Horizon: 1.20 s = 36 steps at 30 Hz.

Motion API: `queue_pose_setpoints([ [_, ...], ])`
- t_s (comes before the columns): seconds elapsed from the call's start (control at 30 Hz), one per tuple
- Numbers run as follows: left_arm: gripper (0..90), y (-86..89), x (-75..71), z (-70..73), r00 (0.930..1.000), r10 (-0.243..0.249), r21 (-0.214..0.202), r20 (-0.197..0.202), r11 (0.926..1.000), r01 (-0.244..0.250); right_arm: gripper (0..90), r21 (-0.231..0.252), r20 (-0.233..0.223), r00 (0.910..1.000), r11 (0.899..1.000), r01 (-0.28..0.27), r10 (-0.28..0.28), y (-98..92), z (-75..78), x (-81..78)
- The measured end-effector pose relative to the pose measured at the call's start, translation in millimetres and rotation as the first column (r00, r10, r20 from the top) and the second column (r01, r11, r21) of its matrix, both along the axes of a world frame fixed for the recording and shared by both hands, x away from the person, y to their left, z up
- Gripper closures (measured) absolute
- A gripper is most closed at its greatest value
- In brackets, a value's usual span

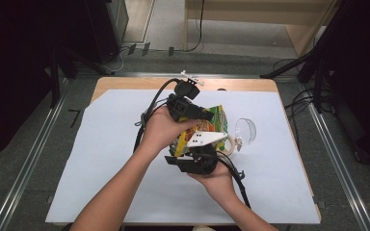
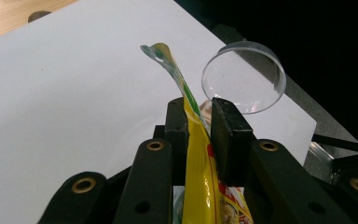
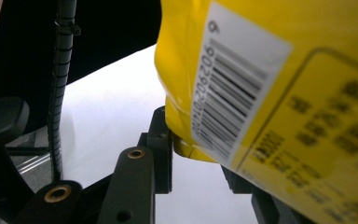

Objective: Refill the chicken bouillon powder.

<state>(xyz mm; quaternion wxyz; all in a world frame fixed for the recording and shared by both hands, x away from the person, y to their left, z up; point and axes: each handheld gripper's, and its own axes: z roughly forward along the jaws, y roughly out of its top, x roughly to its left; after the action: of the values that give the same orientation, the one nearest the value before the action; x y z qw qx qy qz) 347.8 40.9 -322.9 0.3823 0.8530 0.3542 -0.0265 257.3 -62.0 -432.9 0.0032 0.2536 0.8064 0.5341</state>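
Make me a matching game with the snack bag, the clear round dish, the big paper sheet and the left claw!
Things:
1. snack bag
2. clear dish
3. paper sheet
4. left claw

Descriptions:
A. white, spread over the table
B. see-through, round
C. yellow, with a barcode
D. black, pinching the bag's edge

Pairs: 1-C, 2-B, 3-A, 4-D
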Motion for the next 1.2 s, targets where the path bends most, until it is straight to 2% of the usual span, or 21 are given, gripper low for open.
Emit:
queue_pose_setpoints([
  [0.3, 77.7, -0.2, -2.7, 1.8, 0.9998, -0.001, 0.001, 0.020, 1.0000, 0.001, 69.4, 0.000, 0.013, 0.9999, 1.000, 0.001, -0.001, -0.1, 1.3, -0.6],
  [0.5, 77.7, 2.6, -1.7, -0.5, 0.9999, 0.004, -0.004, 0.010, 1.0000, -0.004, 69.4, -0.009, 0.009, 0.9999, 1.000, -0.004, 0.005, 0.9, -0.3, -0.5],
  [0.67, 77.7, 0.8, -0.8, 1.3, 1.0000, 0.003, 0.000, 0.008, 1.0000, -0.003, 69.4, 0.004, 0.003, 1.0000, 1.000, -0.001, 0.001, 0.8, 1.1, -0.8],
  [0.93, 77.7, 0.6, 4.6, -0.7, 0.9999, 0.000, -0.003, -0.016, 1.0000, 0.000, 69.0, 0.011, -0.012, 0.9999, 1.000, -0.002, 0.002, -0.3, 1.9, 0.5],
  [1.2, 77.7, 1.3, 6.3, -0.9, 0.9997, 0.001, -0.012, -0.025, 0.9999, -0.001, 69.2, 0.012, -0.008, 1.0000, 1.000, 0.004, -0.004, -0.6, 2.6, -0.1],
])
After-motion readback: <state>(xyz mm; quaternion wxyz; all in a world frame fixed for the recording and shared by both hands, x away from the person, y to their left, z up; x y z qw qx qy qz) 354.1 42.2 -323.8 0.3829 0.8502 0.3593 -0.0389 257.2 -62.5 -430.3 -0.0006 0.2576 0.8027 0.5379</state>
